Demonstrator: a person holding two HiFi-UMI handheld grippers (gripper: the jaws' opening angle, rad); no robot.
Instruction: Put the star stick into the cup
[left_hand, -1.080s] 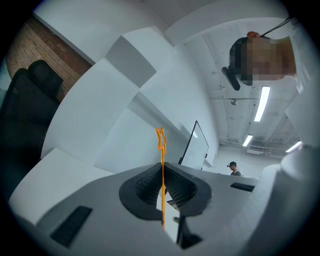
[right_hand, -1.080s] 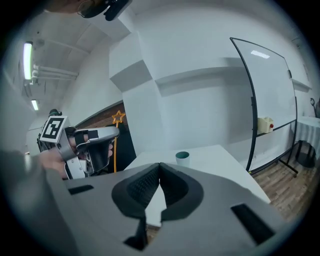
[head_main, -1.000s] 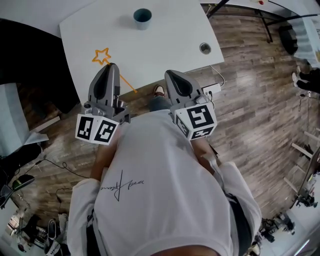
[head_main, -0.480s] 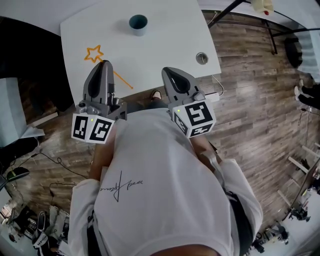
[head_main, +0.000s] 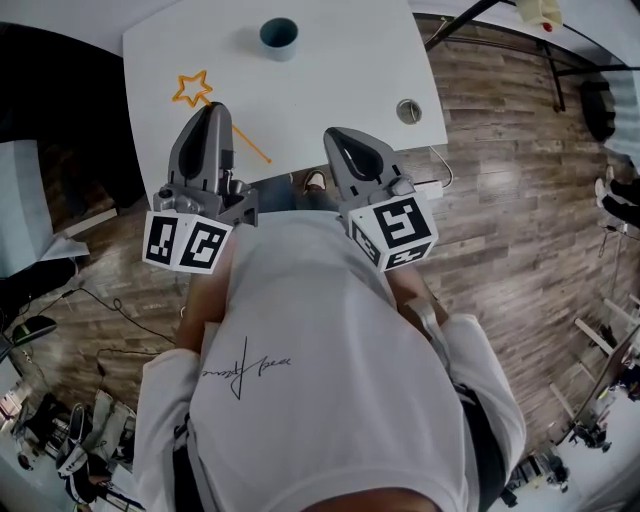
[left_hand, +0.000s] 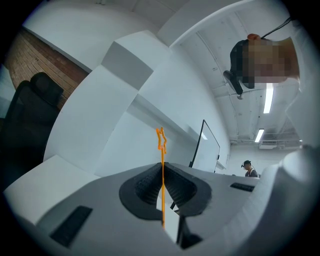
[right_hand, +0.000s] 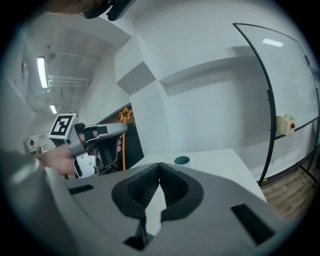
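Note:
The star stick is a thin orange rod with an open star at its end, and my left gripper is shut on the rod. In the head view the star stick hangs over the white table's left part, its tail poking out beside the left gripper. The teal cup stands upright near the table's far edge, well beyond both grippers. My right gripper is shut with nothing in it. In the right gripper view the cup stands ahead of the right gripper, with the left gripper and star stick at the left.
The white table has a round metal grommet near its right front corner. A white power strip lies on the wood floor below that corner. Dark furniture stands left of the table.
The head view has shifted a little. The left gripper keeps the star stick in the same hold, and both grippers stay side by side at the table's near edge.

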